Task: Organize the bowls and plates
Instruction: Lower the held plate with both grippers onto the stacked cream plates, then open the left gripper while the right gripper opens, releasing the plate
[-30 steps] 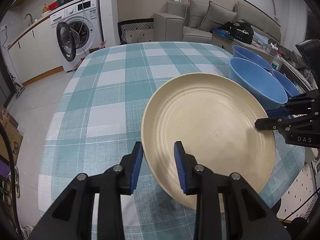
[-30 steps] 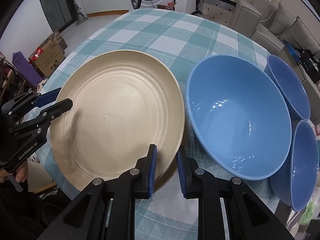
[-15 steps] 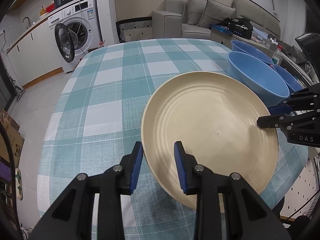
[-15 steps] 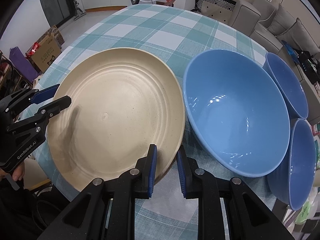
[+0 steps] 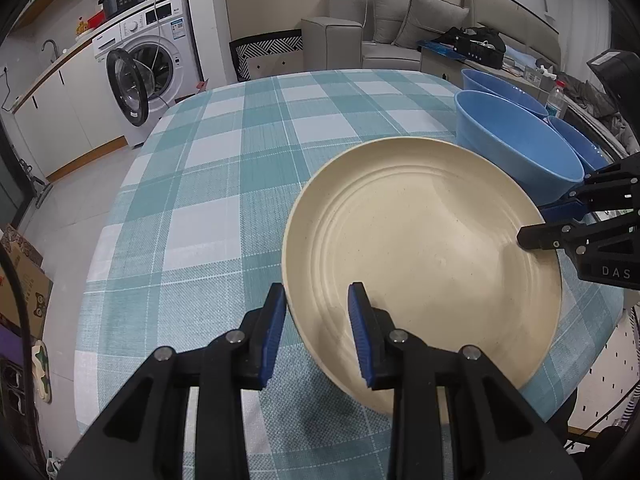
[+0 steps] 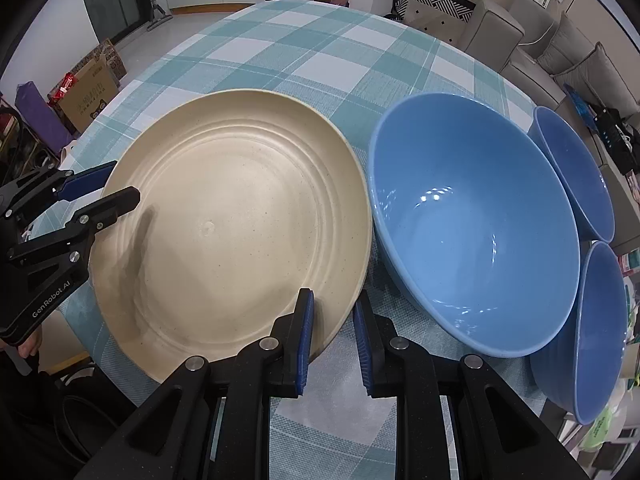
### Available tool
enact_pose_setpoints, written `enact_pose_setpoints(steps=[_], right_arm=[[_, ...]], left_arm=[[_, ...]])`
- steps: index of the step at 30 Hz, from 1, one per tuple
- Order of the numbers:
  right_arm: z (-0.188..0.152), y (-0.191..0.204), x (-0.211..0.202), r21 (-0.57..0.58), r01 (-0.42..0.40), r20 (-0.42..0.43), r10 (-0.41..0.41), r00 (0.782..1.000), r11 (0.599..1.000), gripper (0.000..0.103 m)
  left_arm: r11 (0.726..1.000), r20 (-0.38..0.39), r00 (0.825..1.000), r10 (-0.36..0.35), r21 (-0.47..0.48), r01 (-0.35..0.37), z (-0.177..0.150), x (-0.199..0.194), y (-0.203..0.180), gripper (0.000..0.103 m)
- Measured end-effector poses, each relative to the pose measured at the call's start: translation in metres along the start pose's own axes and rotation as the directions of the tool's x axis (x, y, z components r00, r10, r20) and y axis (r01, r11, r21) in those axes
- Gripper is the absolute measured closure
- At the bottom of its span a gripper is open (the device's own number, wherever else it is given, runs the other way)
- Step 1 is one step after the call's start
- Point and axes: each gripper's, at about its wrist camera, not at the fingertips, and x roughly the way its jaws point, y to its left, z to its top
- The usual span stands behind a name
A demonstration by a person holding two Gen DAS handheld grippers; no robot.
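A large cream plate [image 5: 420, 240] [image 6: 236, 224] is held over the checked table near its edge. My left gripper [image 5: 316, 320] straddles the plate's near-left rim, one finger under and one over, shut on it. My right gripper [image 6: 332, 324] grips the opposite rim the same way; it also shows in the left wrist view [image 5: 560, 220]. My left gripper shows in the right wrist view [image 6: 100, 192]. A big blue bowl [image 6: 472, 224] [image 5: 516, 148] stands just right of the plate, with two smaller blue bowls [image 6: 572, 172] [image 6: 600, 328] behind it.
The round table has a teal and white checked cloth [image 5: 248, 160]. A washing machine with an open door [image 5: 144, 76], a sofa [image 5: 400, 28] and a patterned chair [image 5: 268, 52] stand beyond the table. Cardboard boxes [image 6: 88, 92] lie on the floor.
The plate, held by both grippers, has shifted slightly while the view of the table drew back a little. Both grips are unchanged.
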Motion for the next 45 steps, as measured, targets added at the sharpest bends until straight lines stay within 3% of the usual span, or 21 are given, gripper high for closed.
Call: enact_pose_setpoints(steps=[35,41,43,45], right_arm=[[-0.006,0.015,0.008,-0.079,0.088,-0.003,-0.088,0.996,0.993,0.080],[-0.006,0.019,0.008,-0.100,0.105,-0.002,-0.106,0.994,0.989,0.077],[-0.006,0.020,0.008,-0.103,0.109,-0.002,-0.110,0.994,0.989,0.077],[-0.006,0.021,0.008,-0.107,0.112,-0.001,-0.113,0.994,0.988,0.076]], left_arm=[[1.000,-0.017,1.000,0.000,0.015,0.000,-0.002,0.006,-0.001,0.072],[1.000,-0.016,1.000,-0.001,0.017,0.001,-0.002,0.006,-0.001,0.068],[1.000,-0.012,1.000,-0.005,0.022,0.005,-0.002,0.004,-0.002,0.064],[1.000,-0.004,1.000,-0.001,0.030,0.001,-0.002,0.002,-0.004,0.054]])
